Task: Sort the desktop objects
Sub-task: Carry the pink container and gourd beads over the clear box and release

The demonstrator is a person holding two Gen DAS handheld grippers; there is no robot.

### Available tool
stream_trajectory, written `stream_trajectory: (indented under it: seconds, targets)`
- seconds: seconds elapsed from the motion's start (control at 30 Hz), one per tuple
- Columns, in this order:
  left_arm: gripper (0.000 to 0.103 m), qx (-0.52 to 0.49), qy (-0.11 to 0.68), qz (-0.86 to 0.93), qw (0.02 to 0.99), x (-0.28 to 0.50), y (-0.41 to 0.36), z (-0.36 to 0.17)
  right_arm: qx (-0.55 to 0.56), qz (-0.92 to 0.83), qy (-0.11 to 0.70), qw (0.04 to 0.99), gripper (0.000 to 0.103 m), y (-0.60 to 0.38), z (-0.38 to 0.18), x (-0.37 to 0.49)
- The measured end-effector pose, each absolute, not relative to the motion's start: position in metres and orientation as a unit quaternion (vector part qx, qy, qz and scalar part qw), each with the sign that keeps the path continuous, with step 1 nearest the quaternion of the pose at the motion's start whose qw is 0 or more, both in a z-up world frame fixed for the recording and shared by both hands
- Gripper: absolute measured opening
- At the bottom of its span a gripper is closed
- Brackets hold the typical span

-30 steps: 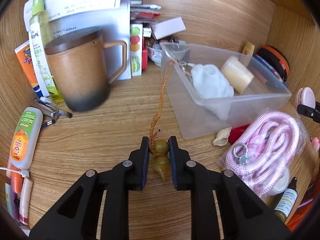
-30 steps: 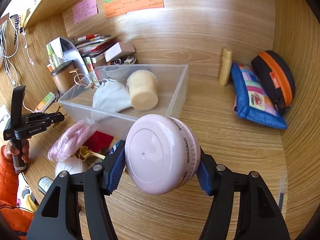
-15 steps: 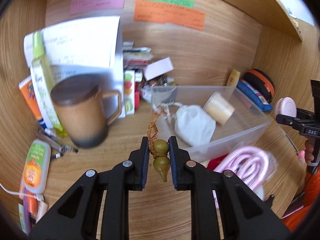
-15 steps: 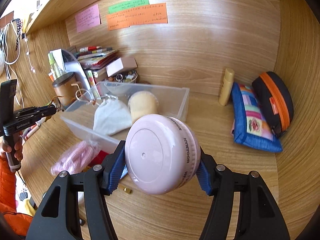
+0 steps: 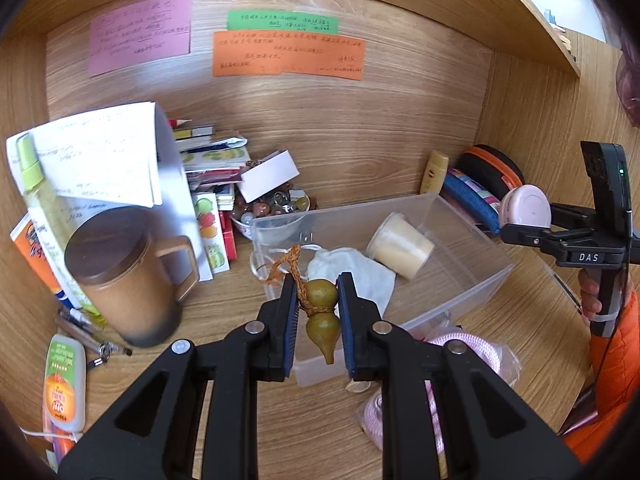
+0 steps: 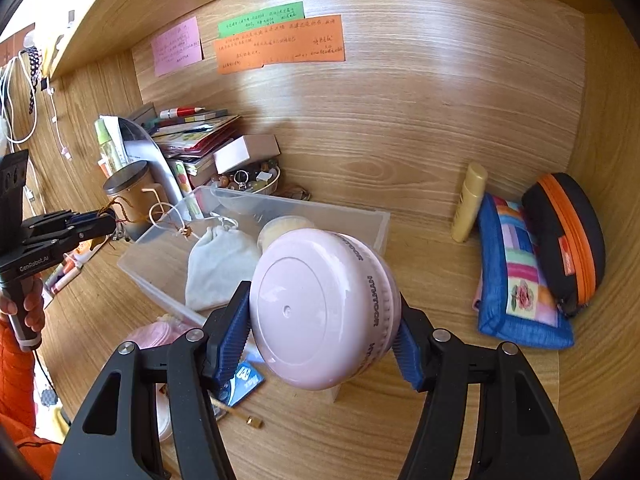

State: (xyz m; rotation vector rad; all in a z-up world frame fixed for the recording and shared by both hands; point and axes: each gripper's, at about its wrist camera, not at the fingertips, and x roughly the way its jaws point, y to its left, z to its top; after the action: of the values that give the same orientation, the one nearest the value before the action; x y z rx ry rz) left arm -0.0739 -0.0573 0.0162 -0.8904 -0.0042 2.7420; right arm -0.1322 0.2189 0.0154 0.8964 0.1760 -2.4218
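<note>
An olive-green gourd charm [image 5: 322, 316] with a braided orange cord hung point-down between the left gripper's fingers [image 5: 287, 312], above the near corner of the clear plastic bin [image 5: 460, 280]. A round pink case [image 6: 324, 308] sat clamped on edge between the right gripper's fingers [image 6: 228, 336], beside that bin's right end.

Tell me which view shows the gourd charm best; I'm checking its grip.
The left wrist view: the gourd charm fills the middle, pinched in the left hand-held gripper. The right wrist view shows only its cord.
</note>
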Motion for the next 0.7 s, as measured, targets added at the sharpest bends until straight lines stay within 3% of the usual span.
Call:
stream_trajectory:
  seconds: [0.7]
  targets:
    - [0.018,-0.356,0.013,0.921,0.156,-0.111,-0.031,-0.010,0.377,-0.863,0.113,0.315,0.059,0.180,-0.004,-0.163]
